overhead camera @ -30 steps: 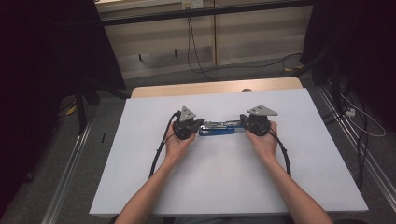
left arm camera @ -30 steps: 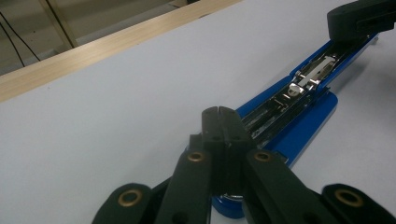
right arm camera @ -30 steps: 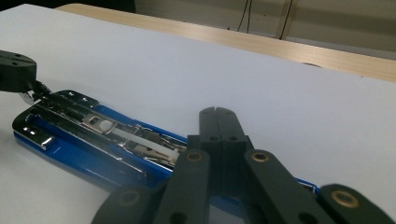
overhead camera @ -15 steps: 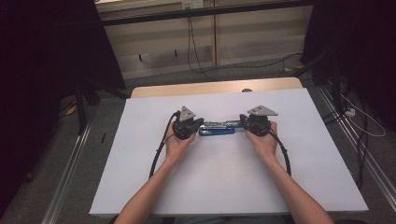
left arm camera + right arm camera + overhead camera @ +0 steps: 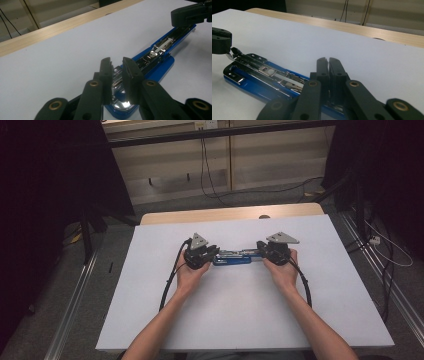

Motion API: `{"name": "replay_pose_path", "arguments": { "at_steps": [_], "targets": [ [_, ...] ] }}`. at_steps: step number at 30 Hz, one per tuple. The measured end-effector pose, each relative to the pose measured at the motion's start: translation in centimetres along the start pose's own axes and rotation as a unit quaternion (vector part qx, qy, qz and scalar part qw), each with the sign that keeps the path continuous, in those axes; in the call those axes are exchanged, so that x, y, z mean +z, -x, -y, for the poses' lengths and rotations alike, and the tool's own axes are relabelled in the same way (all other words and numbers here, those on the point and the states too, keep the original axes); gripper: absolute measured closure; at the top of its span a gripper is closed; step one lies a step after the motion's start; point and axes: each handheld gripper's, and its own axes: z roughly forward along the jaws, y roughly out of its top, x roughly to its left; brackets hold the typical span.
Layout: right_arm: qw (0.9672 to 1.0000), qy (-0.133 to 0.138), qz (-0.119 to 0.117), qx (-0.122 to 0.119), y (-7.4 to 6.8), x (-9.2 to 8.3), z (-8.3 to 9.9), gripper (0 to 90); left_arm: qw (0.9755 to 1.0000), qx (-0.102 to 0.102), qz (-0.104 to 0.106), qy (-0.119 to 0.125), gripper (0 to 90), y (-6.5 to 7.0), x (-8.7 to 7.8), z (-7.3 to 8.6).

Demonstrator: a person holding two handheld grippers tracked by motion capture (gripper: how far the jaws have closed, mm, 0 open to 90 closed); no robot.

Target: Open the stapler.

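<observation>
A blue stapler point(image 5: 235, 258), folded out flat with its chrome staple rail up, lies on the white table top point(image 5: 240, 320) between my two grippers. My left gripper point(image 5: 217, 255) points right at the stapler's left end. In the left gripper view its jaws point(image 5: 117, 61) have just been opening. A narrow gap shows between them, the stapler's point(image 5: 160, 50) shiny end lies under that gap, and the pads do not press on it. My right gripper point(image 5: 258, 255) points left at the other end. Its jaws point(image 5: 327, 61) have just parted by a hairline and stand almost together above the stapler point(image 5: 262, 75).
A pale wooden strip point(image 5: 230, 213) runs along the table's far edge. Black cables point(image 5: 167, 290) trail from both grippers toward the near edge. Beyond the table are a grey floor with loose wires point(image 5: 205, 165) and dark curtains at both sides.
</observation>
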Motion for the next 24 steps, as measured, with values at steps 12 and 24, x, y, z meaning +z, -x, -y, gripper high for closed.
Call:
{"name": "replay_pose_path", "arguments": {
  "at_steps": [12, 24],
  "targets": [
    [0.9997, 0.013, 0.021, -0.003, -0.14, -0.20, -0.36, 48.9, 0.9999, -0.009, -0.003, 0.003, 38.5, -0.15, -0.29, -0.18],
    [1.0000, 0.005, 0.008, 0.003, -0.21, 0.14, -0.27, 8.9, 0.9998, -0.015, -0.011, 0.003, 3.3, -0.03, -0.39, -0.21]
  ]
}}
